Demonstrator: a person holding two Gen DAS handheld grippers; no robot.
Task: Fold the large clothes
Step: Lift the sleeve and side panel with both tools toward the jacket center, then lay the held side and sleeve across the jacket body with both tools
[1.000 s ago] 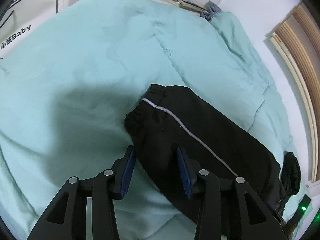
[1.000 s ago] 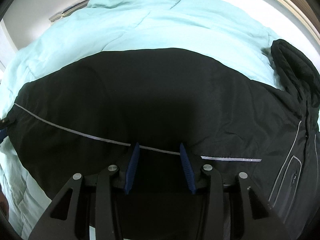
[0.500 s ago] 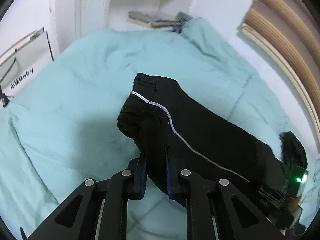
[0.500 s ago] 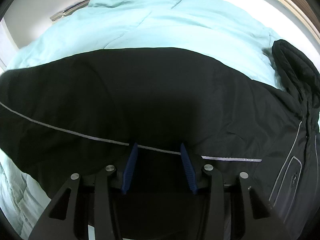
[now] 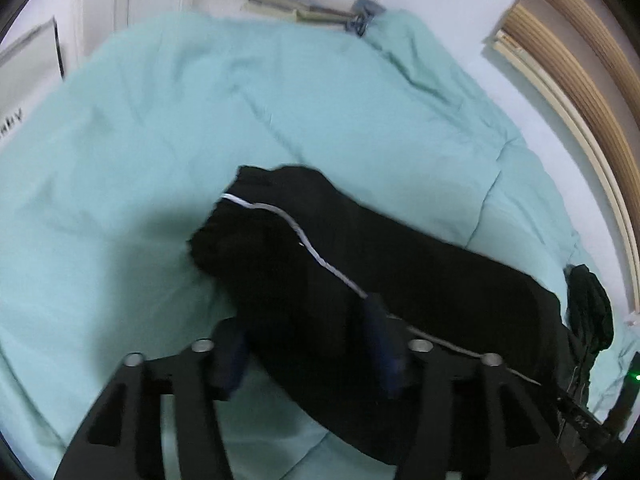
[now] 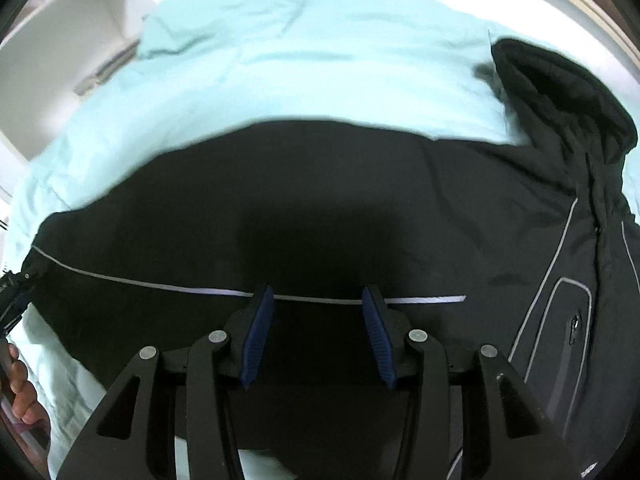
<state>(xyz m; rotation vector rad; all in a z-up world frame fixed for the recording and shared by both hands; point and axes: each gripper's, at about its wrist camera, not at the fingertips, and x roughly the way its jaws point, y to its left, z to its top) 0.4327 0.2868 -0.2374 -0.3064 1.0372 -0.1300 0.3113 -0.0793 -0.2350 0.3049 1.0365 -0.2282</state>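
Observation:
A black jacket [image 6: 320,200] with thin grey stripes lies on a mint green duvet [image 5: 240,100], its hood [image 6: 560,92] at the right. Its sleeve [image 5: 360,264] stretches across the duvet and ends in a bunched cuff [image 5: 240,216]. My left gripper [image 5: 306,320] straddles the sleeve; its jaws are opening, and the blurred pads stand clear of the cloth between them. My right gripper [image 6: 316,300] hovers over the jacket's body at the stripe, jaws apart, with flat black fabric beneath. The left gripper [image 6: 12,296] and a hand [image 6: 20,392] show at that view's left edge.
The duvet [image 6: 320,60] covers the whole bed. A white wall and wooden slats [image 5: 580,80] run along the right side. Books [image 5: 288,4] lie on a ledge beyond the bed's far end. The right gripper's body [image 5: 580,420] shows at the lower right.
The left gripper closed on the sleeve near the cuff and lifted it, and now its jaws have spread wide. The sleeve has sunk back onto the duvet. The right gripper's jaws stayed the same.

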